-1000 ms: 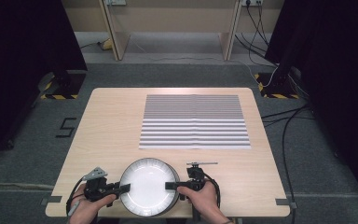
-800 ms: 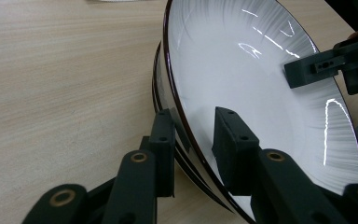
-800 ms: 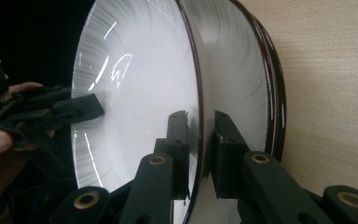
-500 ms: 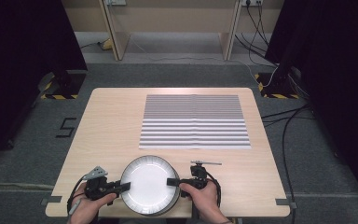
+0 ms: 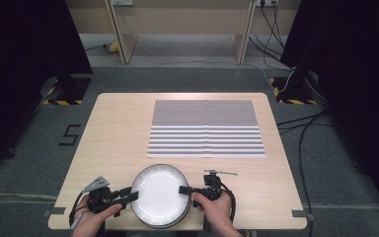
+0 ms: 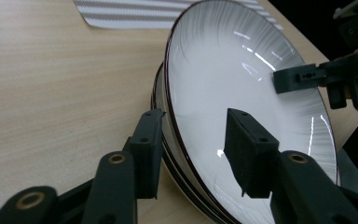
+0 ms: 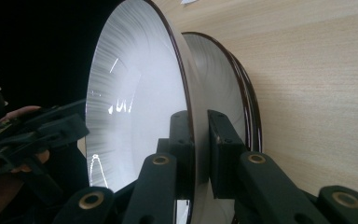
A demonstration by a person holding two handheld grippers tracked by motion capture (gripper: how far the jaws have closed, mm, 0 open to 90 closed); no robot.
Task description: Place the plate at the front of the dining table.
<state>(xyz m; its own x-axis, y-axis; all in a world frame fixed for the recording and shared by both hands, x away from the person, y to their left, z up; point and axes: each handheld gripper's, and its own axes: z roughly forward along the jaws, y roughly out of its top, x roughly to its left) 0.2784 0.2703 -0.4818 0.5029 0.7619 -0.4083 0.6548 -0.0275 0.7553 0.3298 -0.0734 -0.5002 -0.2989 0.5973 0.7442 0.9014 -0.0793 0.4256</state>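
Note:
A stack of white plates with dark rims (image 5: pixel 159 190) sits at the table's near edge. My right gripper (image 5: pixel 183 190) is shut on the right rim of the top plate (image 7: pixel 130 93). Its jaws (image 7: pixel 199 119) pinch the rim, which stands raised off the lower plates (image 7: pixel 219 79). My left gripper (image 5: pixel 131 195) is at the stack's left side, open. Its jaws (image 6: pixel 193 126) straddle the top plate's rim (image 6: pixel 242 70), one outside and one over the inside. The right gripper (image 6: pixel 284 79) shows across the plate.
A grey-and-white striped mat (image 5: pixel 206 128) lies flat on the far half of the wooden table (image 5: pixel 118 128). Bare wood lies to the left and right of the plates. The table's near edge is just behind the hands.
My right gripper has edged left onto the plate's rim. The left gripper and the stack have hardly moved.

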